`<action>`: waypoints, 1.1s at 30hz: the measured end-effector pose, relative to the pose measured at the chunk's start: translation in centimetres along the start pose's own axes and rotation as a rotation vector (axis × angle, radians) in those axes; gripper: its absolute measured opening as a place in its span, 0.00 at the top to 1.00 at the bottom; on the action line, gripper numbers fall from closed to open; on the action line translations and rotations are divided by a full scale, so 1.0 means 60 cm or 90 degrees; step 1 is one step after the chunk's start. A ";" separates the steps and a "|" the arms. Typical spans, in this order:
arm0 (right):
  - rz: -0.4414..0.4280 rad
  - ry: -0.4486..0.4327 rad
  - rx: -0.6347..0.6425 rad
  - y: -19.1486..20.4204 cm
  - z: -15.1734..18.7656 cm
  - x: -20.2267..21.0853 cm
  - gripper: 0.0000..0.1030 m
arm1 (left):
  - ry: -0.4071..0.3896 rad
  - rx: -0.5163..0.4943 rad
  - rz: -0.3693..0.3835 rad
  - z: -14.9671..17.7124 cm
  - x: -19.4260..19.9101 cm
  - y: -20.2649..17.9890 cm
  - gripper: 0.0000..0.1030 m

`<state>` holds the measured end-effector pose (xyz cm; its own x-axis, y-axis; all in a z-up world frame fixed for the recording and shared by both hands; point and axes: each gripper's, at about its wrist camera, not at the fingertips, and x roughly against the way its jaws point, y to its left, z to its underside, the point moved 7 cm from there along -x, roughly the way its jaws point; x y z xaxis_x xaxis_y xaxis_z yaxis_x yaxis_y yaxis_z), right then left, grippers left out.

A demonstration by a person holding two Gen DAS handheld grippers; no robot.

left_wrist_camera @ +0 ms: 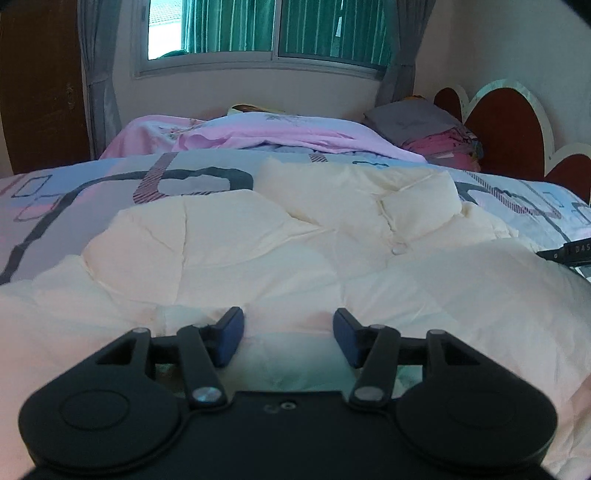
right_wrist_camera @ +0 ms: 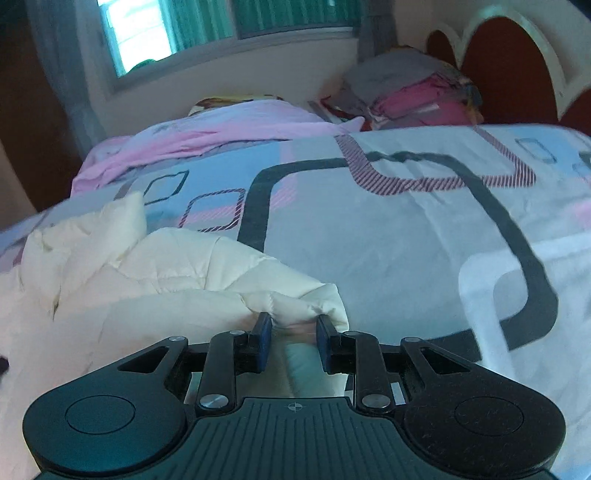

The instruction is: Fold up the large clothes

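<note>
A cream quilted puffer jacket [left_wrist_camera: 258,240] lies spread on the patterned bed cover [left_wrist_camera: 55,206]. My left gripper [left_wrist_camera: 288,332] is open, its blue pads low over the near part of the jacket with fabric between and under them. In the right wrist view the jacket [right_wrist_camera: 166,280] lies at the left, and my right gripper [right_wrist_camera: 293,332] has its blue pads around the end of a puffy sleeve or edge [right_wrist_camera: 314,299]; the jaws stand partly apart with fabric bunched between them. The right gripper's tip also shows in the left wrist view [left_wrist_camera: 569,253] at the right edge.
A pink blanket [left_wrist_camera: 258,134] lies bunched at the far side of the bed. A stack of folded clothes [left_wrist_camera: 436,133] sits by the red heart-shaped headboard [left_wrist_camera: 509,122]. A window [left_wrist_camera: 266,29] with grey curtains is behind. Bare bed cover [right_wrist_camera: 406,236] lies right of the jacket.
</note>
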<state>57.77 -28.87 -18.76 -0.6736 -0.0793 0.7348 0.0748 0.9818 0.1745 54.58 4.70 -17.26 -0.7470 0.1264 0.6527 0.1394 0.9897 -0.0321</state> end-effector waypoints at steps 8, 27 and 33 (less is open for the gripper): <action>-0.033 -0.060 0.009 0.037 0.065 0.151 0.49 | -0.061 0.018 0.030 0.008 0.121 -0.033 0.33; 0.035 -0.011 0.017 0.055 0.149 0.212 0.38 | -0.013 0.036 -0.034 0.084 0.151 0.024 0.22; 0.019 -0.043 0.019 0.080 0.150 0.276 0.38 | -0.047 0.159 -0.108 0.127 0.253 0.150 0.18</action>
<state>40.34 -23.93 -11.67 -0.7192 -0.0389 0.6937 0.0746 0.9883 0.1328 39.55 16.04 -13.44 -0.7929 -0.0459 0.6076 -0.1483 0.9817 -0.1194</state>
